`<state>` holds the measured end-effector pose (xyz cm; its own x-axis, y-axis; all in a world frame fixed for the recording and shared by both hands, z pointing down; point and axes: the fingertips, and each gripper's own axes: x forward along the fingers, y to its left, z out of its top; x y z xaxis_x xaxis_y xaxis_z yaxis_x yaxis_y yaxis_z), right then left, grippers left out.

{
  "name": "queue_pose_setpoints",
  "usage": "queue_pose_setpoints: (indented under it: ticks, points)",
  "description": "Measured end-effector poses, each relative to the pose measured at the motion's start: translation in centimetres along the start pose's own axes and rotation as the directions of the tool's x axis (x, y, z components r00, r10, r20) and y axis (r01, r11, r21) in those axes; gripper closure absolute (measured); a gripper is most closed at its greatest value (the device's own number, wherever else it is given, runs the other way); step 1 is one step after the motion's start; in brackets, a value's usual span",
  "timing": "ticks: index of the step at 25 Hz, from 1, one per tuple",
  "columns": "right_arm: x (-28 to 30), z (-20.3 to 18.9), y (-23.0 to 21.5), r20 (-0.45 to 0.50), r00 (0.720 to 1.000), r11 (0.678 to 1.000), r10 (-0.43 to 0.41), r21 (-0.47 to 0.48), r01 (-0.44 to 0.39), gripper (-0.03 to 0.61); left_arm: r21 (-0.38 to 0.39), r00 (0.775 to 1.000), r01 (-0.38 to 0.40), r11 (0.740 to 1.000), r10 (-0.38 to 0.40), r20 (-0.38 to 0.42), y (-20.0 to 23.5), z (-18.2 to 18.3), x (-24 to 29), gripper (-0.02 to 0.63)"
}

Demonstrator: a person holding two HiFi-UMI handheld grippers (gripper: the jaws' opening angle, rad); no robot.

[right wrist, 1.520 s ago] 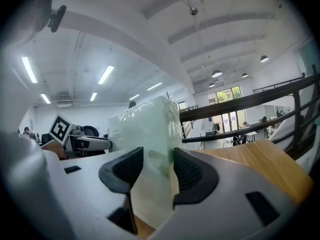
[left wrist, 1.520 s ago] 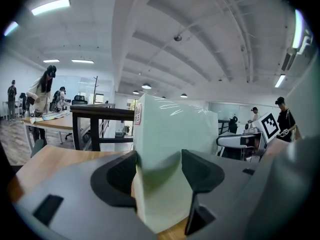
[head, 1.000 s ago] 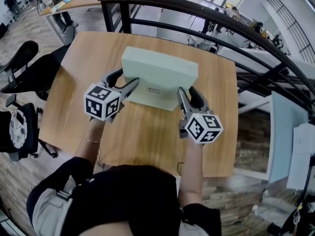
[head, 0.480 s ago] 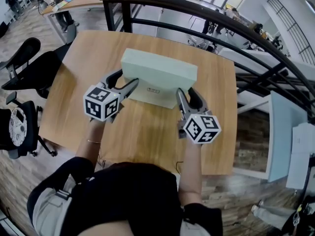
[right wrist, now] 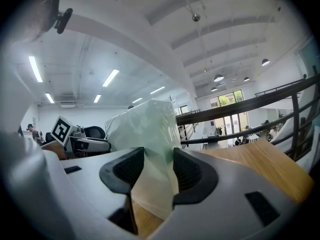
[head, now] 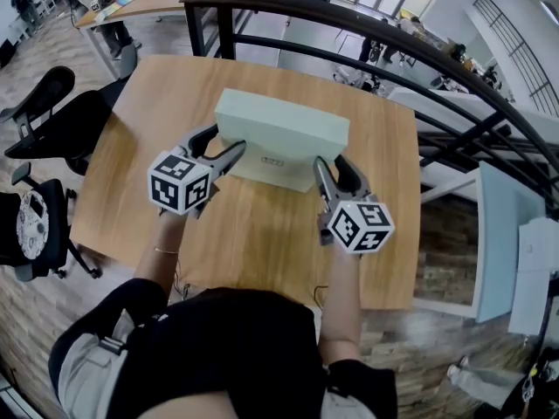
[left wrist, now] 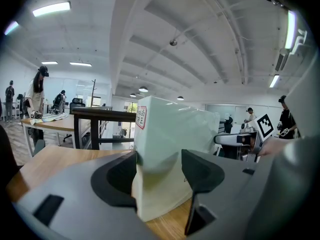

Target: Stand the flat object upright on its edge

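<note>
Pale mint-green flat slab (head: pixel 281 127), sheathed in clear, wrinkled film. Upright on one long edge on the wooden table (head: pixel 262 243), just above the middle of the head view, narrow top face up, broad face toward the lower edge of frame. Small label (head: pixel 272 161) low on that broad face; red-bordered sticker (left wrist: pixel 141 118) near an upper corner in the left gripper view.

a small red-edged label (left wrist: pixel 141 118) sits on the box (left wrist: pixel 175 149); its print is too small to read in any view. the left gripper (head: pixel 225 142) and right gripper (head: pixel 332 162) bear black-and-white square markers: patterns only, no letters or numbers. nothing else carries readable text.
</note>
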<state>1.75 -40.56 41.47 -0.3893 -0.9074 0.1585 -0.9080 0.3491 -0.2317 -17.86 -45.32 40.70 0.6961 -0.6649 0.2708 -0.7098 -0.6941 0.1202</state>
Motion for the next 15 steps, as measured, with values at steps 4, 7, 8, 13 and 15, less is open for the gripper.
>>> queue_pose_setpoints:
  ticks: [4, 7, 8, 13, 15]
  points:
    - [0.1, 0.6, 0.3, 0.013, 1.0, 1.0, 0.006, -0.013, -0.006, 0.388, 0.018, 1.0, 0.0, 1.0, -0.001, 0.017, 0.1, 0.4, -0.1, 0.324]
    - [-0.1, 1.0, 0.4, 0.029, 0.999, 1.0, 0.016, -0.002, -0.016, 0.39, 0.042, 1.0, -0.005, 0.999, 0.003, 0.031, 0.0, 1.1, -0.1, 0.324]
    - [-0.2, 1.1, 0.5, 0.033, 0.999, 1.0, 0.016, -0.001, -0.016, 0.39, 0.046, 0.999, -0.005, 0.999, 0.004, 0.032, 0.0, 1.2, -0.1, 0.324]
    - [-0.6, 1.5, 0.6, 0.056, 0.998, 1.0, 0.006, -0.002, -0.006, 0.39, 0.045, 0.999, -0.002, 0.999, 0.0, 0.048, 0.0, 1.5, -0.6, 0.324]
    - [-0.9, 1.5, 0.5, 0.057, 0.998, 1.0, 0.0, 0.006, 0.0, 0.39, 0.056, 0.999, 0.005, 0.998, -0.008, 0.054, -0.2, 1.5, -0.7, 0.324]
